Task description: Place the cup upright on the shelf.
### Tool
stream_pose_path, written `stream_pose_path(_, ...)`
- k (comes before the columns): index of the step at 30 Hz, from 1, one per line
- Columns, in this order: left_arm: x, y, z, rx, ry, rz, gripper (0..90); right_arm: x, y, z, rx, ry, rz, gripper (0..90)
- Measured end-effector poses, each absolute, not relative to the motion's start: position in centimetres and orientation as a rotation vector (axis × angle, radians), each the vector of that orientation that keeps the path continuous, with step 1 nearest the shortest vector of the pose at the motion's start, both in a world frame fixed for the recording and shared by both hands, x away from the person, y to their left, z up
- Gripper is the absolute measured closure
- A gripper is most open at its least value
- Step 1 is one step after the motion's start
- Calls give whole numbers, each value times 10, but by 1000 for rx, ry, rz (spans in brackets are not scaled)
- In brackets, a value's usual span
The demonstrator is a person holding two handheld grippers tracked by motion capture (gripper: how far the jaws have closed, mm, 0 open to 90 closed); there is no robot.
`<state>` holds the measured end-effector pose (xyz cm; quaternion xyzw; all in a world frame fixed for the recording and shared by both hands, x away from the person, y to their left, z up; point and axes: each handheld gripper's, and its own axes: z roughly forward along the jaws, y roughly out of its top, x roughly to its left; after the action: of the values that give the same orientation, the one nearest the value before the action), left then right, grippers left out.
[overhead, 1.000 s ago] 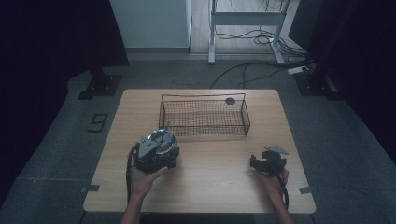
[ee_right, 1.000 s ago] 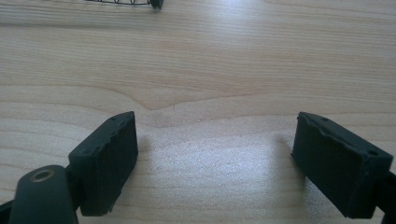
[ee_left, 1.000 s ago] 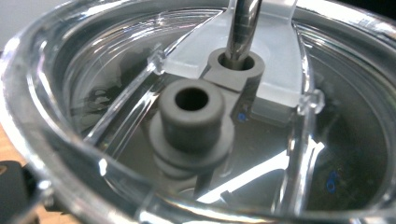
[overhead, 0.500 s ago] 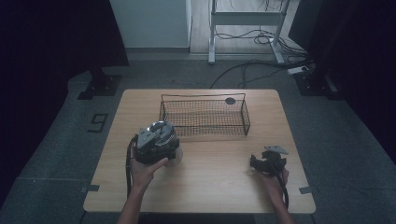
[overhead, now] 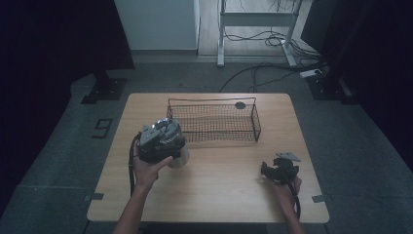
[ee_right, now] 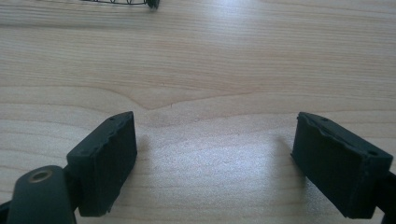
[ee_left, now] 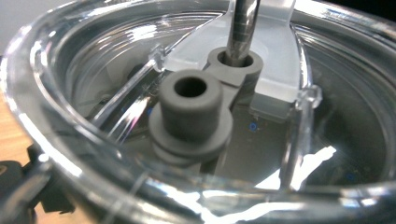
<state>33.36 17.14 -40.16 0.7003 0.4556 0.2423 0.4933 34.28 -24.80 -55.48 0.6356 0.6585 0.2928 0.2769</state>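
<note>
My left gripper point(overhead: 165, 145) hangs over the table's left half, just off the near left corner of the black wire basket point(overhead: 212, 122). It is shut on a clear plastic cup point(overhead: 179, 159). The left gripper view looks close onto the cup's clear lid point(ee_left: 70, 70), with a grey rubber stopper point(ee_left: 191, 114) and a metal straw point(ee_left: 243, 28) standing in a hole beside it. My right gripper point(overhead: 273, 169) rests low at the table's right front. It stands open point(ee_right: 215, 158), with bare wood between its black pads point(ee_right: 105, 158).
The wooden table point(overhead: 219, 195) holds the long wire basket across its back middle. A small dark round disc point(overhead: 239, 105) sits at the basket's far right rim. Cables and a metal stand's legs point(overhead: 253, 19) lie on the floor beyond the table.
My left gripper has moved away from the front edge with the clear cup, toward the basket's near left corner. The right gripper has stayed in place.
</note>
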Motion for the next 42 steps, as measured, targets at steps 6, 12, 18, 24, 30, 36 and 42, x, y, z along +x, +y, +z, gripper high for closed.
stream_pose_path(6,344,167,-398,1688,1111,569,34,343,-248,-555,1704,1769,786,137)
stream_pose_path(12,354,160,-394,1696,1107,577,34,343,-248,-555,1704,1769,787,137)
stream_pose_path(18,361,156,-390,1691,1106,579,34,343,-248,-555,1704,1769,785,137)
stream_pose_path(24,368,156,-386,1684,1119,567,35,343,-248,-555,1704,1773,783,137)
stream_pose_path(30,377,158,-380,1662,1122,547,35,343,-248,-555,1703,1773,783,137)
stream_pose_path(36,385,156,-374,1671,1126,565,35,343,-248,-555,1702,1774,783,137)
stream_pose_path(42,389,155,-373,1674,1131,565,35,343,-248,-555,1702,1773,784,138)
